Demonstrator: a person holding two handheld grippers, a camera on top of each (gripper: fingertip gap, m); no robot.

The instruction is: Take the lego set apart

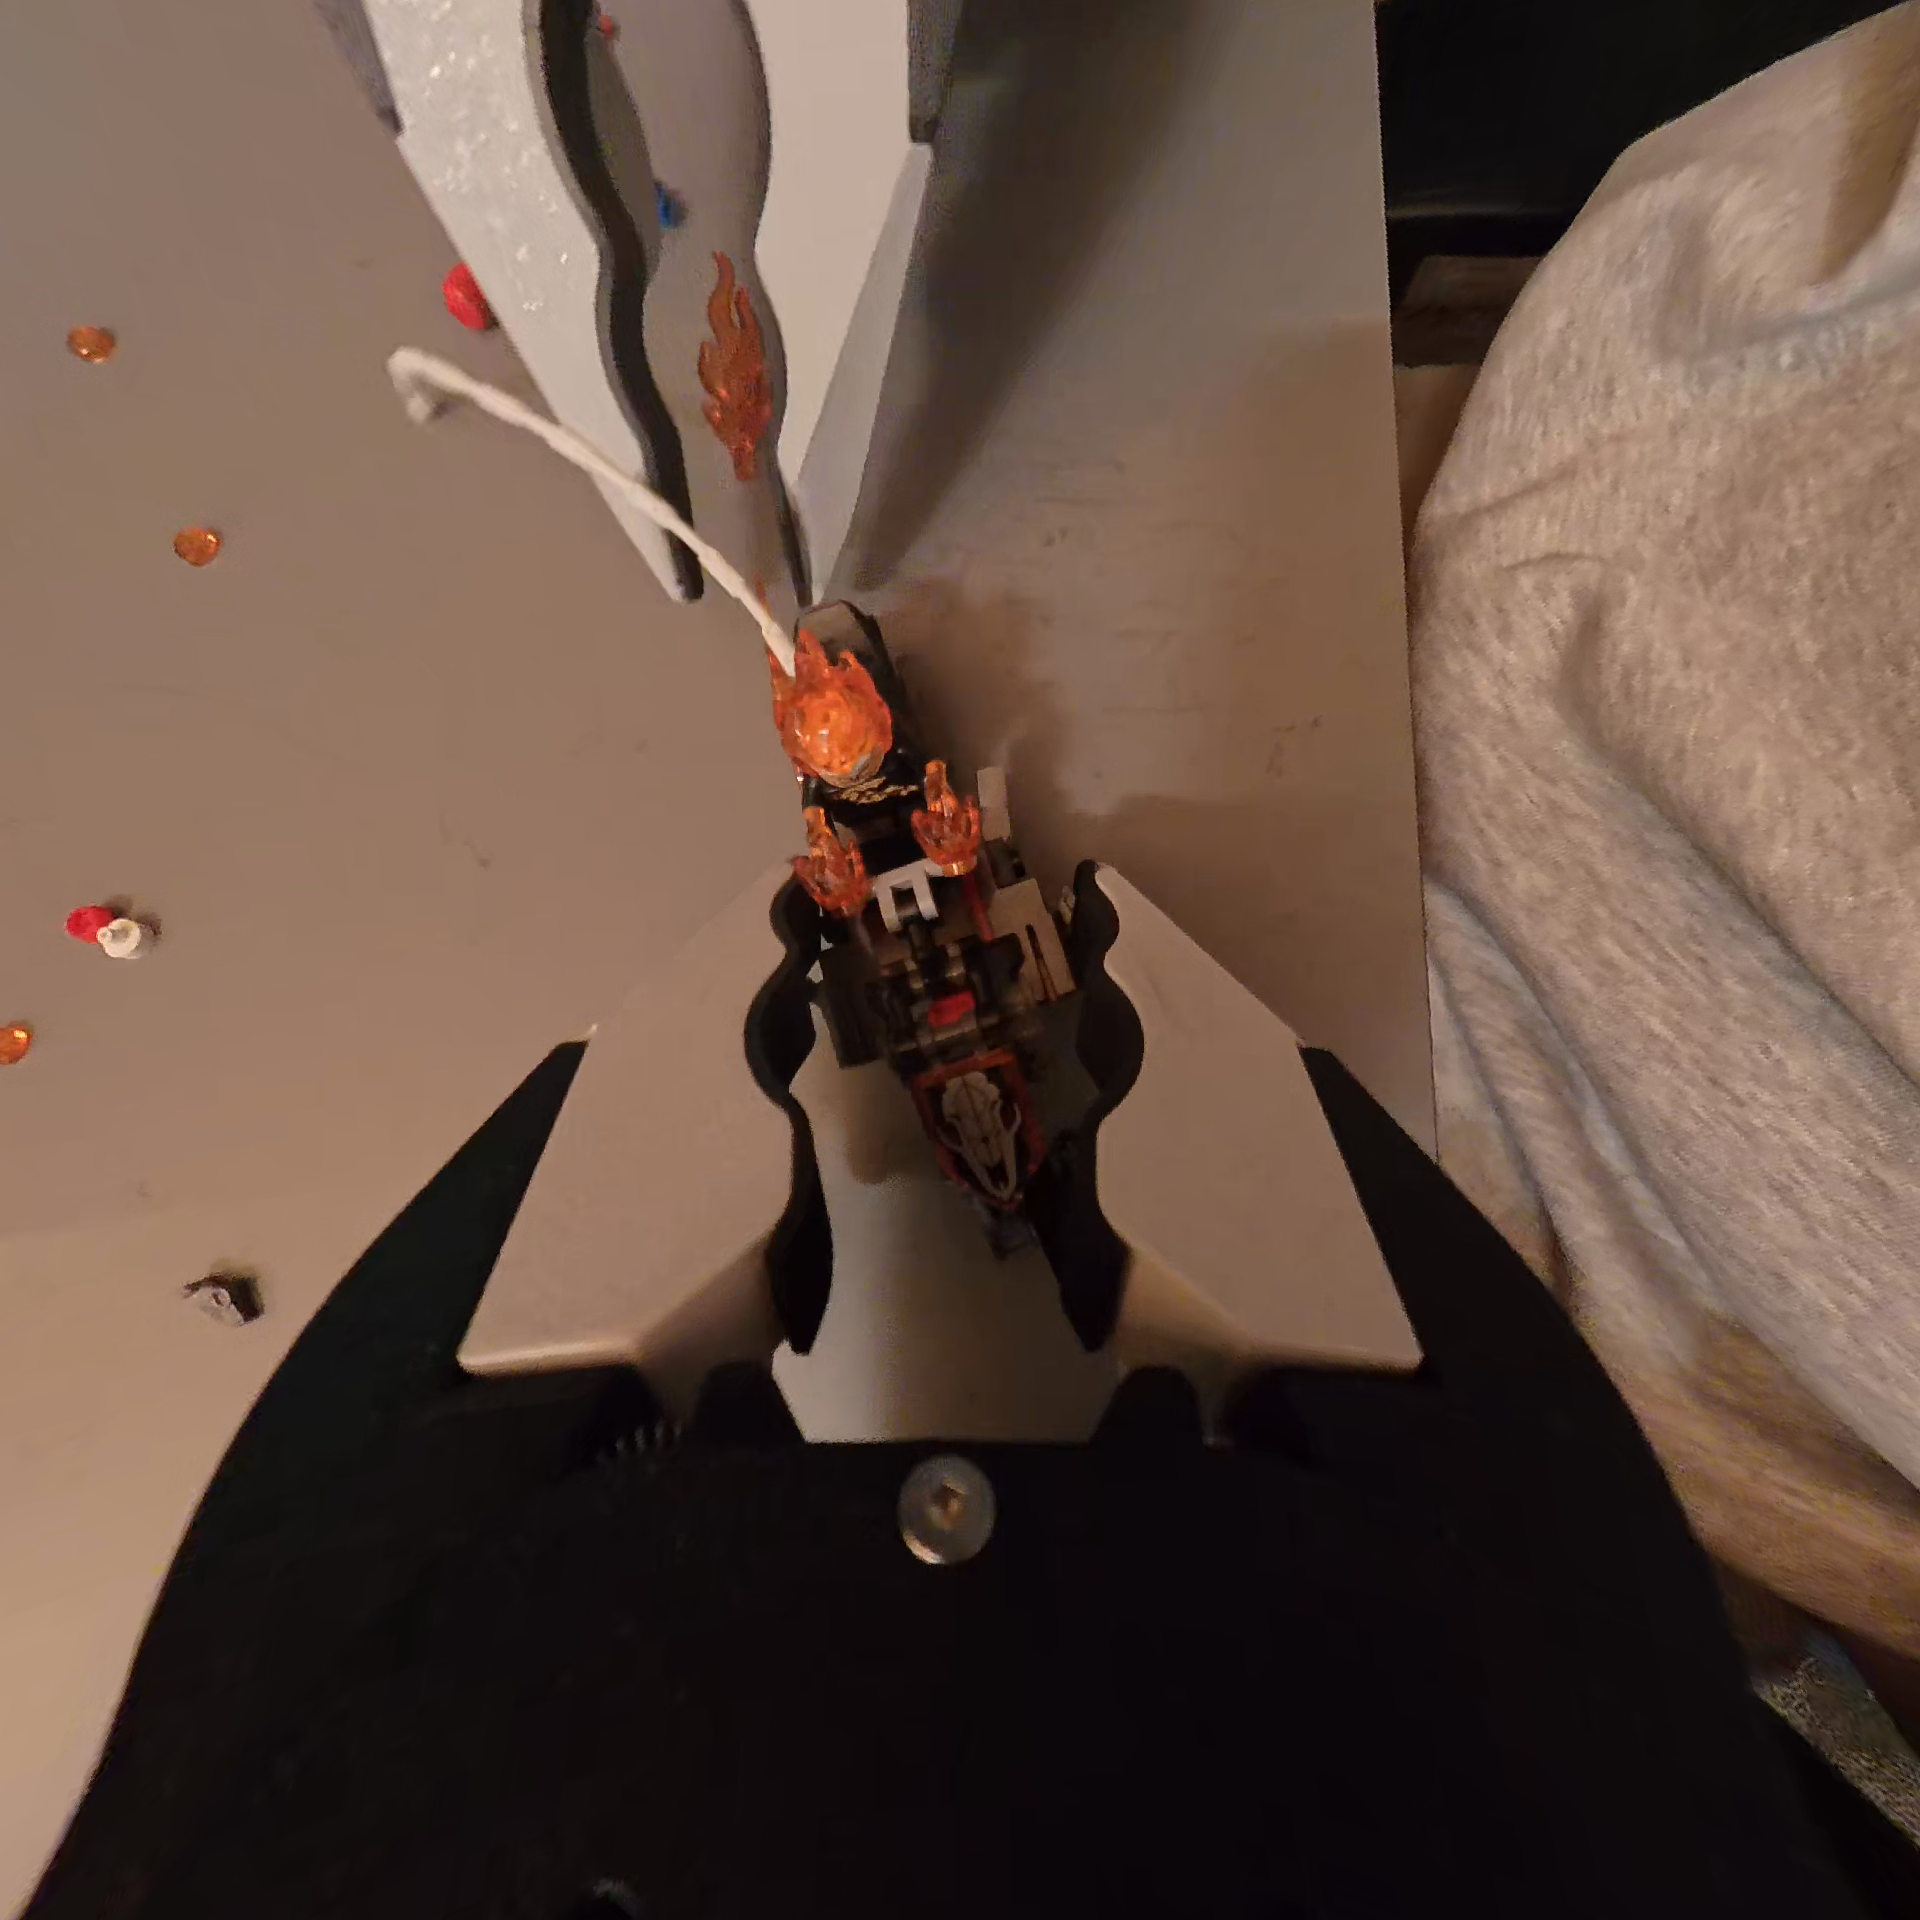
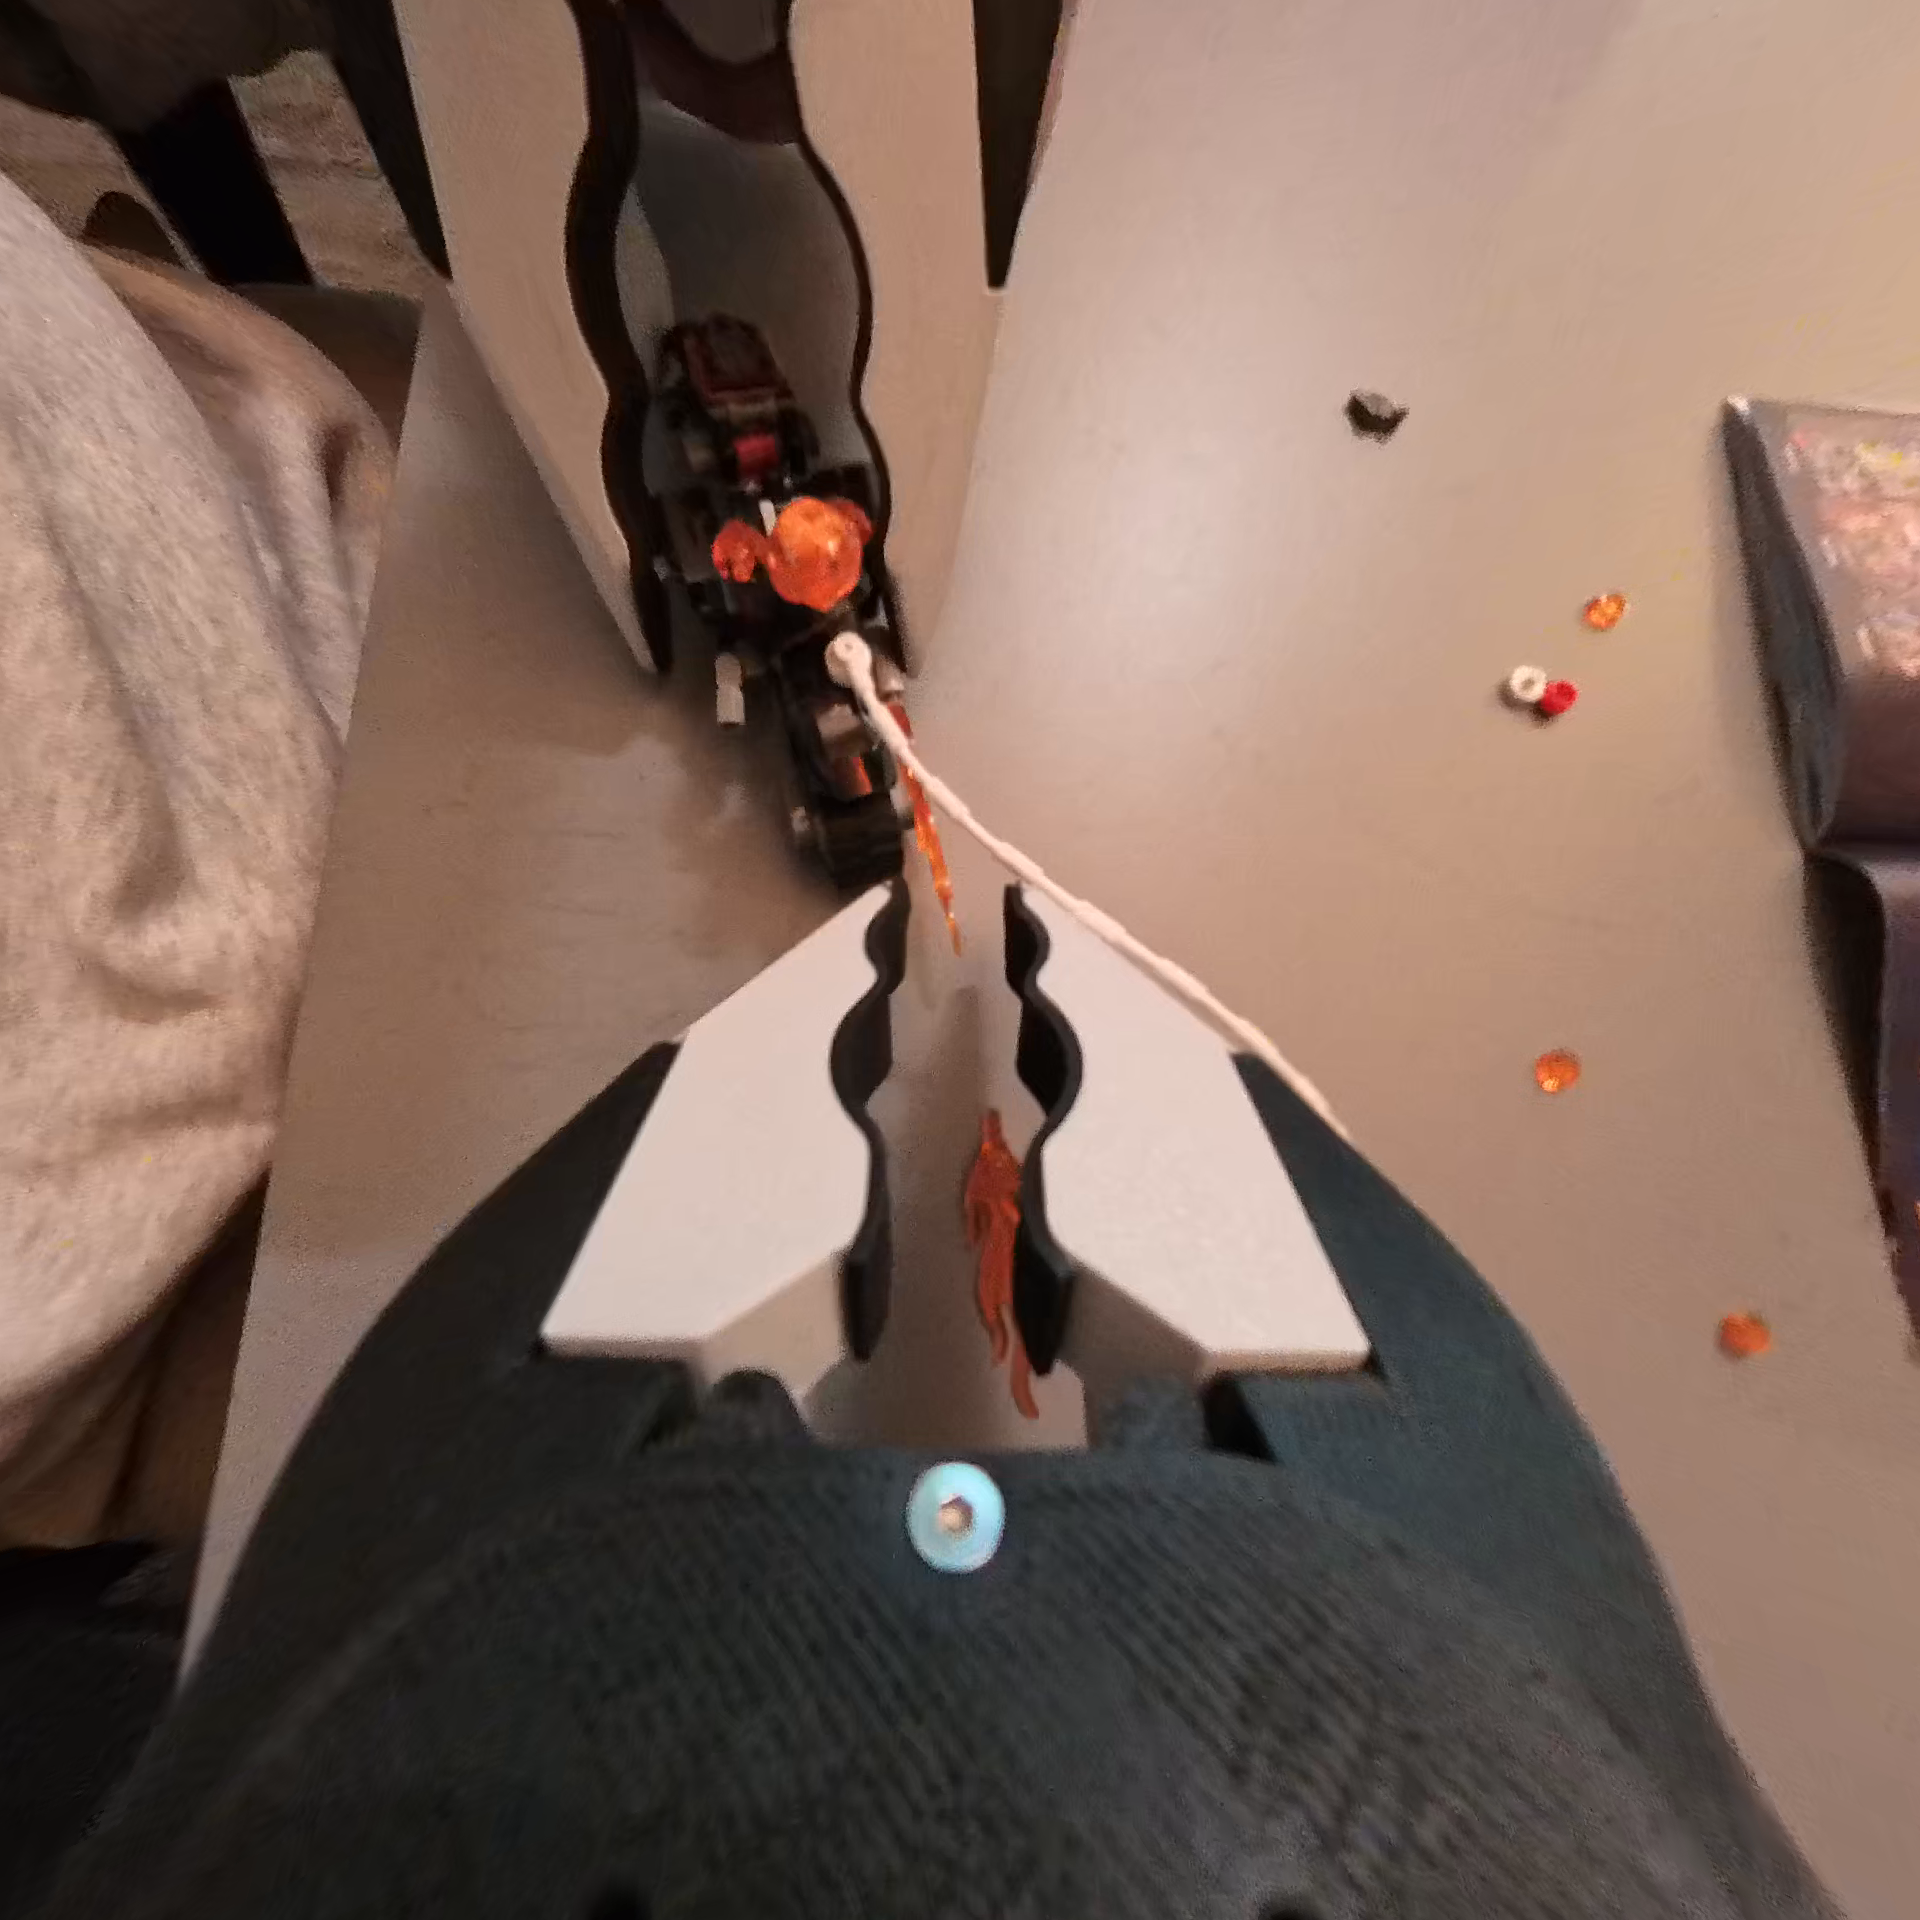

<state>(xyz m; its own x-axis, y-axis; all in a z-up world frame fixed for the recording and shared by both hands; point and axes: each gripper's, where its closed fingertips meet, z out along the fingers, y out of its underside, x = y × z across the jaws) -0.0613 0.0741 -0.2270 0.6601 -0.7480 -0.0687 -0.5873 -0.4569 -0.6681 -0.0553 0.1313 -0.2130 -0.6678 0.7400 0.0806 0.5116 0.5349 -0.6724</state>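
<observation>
Your desk (image 1: 312,727) is a pale, plain surface under warm dim light, with a grey knitted sleeve or blanket at the frame edge in both views.

At the centre of the left wrist view sits the lego motorbike (image 1: 956,1018), dark with red trim, pinched across its body by your left tool (image 1: 940,914); its fingers are pressed against the bike's sides. The flame-headed rider (image 1: 836,727) is seated on it, orange flames on both hands, and a white cord (image 1: 582,447) runs from behind the head toward the upper left.

Your right tool (image 2: 956,904) faces the bike's rear end, its fingers only narrowly parted and gripping nothing firmly that I can see. A translucent orange flame piece (image 2: 992,1247) lies along the inner face of one finger (held or just resting, I cannot tell).

You look mid-way: bike steadied, small parts already off. Next, I judge, drop the flame piece and take the rider or cord with a fine, straight pull.

Loose orange studs (image 1: 195,545) and a red-and-white pair (image 1: 109,930) dot the left side. No legible brand or writing shows.
</observation>
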